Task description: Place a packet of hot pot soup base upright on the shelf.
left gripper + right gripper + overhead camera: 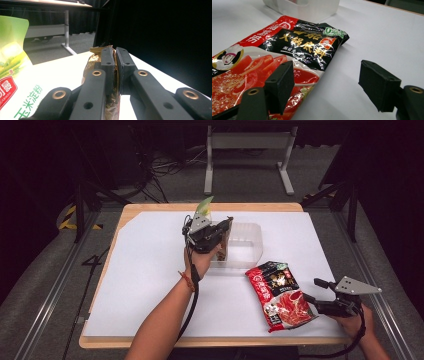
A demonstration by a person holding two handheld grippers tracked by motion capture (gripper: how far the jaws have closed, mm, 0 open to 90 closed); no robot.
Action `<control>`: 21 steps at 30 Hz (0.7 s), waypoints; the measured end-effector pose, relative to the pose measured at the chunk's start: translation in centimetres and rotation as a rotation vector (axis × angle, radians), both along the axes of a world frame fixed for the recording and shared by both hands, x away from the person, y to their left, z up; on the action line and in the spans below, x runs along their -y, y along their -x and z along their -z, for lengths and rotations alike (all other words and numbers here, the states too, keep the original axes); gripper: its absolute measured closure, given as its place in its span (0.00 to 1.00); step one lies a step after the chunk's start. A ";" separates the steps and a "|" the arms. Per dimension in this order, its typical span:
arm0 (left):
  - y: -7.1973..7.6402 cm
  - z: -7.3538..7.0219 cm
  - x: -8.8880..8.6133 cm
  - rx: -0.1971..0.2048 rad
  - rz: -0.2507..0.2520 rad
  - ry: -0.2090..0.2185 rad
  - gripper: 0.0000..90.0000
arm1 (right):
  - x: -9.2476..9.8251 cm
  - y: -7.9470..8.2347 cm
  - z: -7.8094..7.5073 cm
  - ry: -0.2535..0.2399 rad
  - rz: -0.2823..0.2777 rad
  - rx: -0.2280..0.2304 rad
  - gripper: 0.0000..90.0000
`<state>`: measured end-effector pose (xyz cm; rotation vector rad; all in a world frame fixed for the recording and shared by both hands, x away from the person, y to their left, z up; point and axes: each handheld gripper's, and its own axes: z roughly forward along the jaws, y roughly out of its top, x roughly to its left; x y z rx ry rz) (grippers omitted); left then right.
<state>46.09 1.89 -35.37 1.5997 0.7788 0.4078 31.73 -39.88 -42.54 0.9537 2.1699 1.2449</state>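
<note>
**Q:** Report the left gripper (226, 226).

**A:** My jaws are clamped on a gold foil packet (96, 60). In the high view I hold it at the near-left corner of the clear plastic bin (250, 245), with a green-and-white pouch (204, 206) just behind me.

**Q:** And the right gripper (312, 291)?

**A:** My jaws stand wide apart and grip nothing. They sit at the right edge of the red-and-black sauce packet (279, 294), which lies flat on the white table (150, 270), just in front of the bin.
</note>
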 end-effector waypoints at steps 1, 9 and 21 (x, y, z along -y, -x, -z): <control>0.0 0.0 0.0 0.000 0.000 0.000 0.95 | 0.0 0.0 0.0 0.002 0.001 -0.001 0.32; 0.5 -0.2 -0.1 0.007 0.031 -0.031 0.94 | -0.1 0.0 0.1 0.005 -0.003 -0.005 0.32; 0.6 -0.4 -0.5 0.016 0.020 -0.072 0.93 | -0.2 0.0 0.1 0.014 -0.006 -0.003 0.32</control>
